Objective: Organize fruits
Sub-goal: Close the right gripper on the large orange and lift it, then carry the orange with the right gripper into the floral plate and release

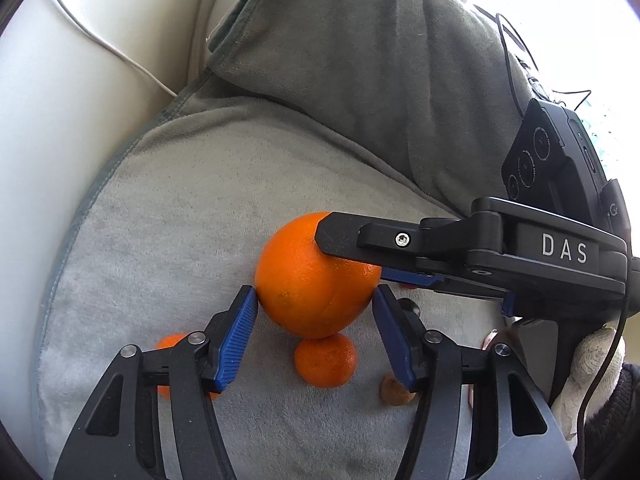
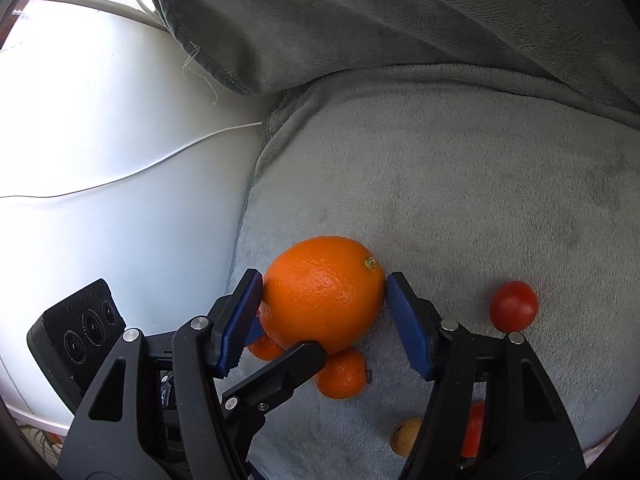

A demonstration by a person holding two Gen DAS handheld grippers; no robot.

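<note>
Both claws close on one large orange lying on a grey blanket spread over a pale sofa. The left claw clamps its blue pads against the fruit's sides; the right claw pinches the same orange crosswise, though whether its far pad fully presses is hard to judge. Two small mandarins touch the orange, a cherry tomato sits well apart. The pick-up step seems under way; next, one claw likely should let go so the other can lift it clear.
</note>
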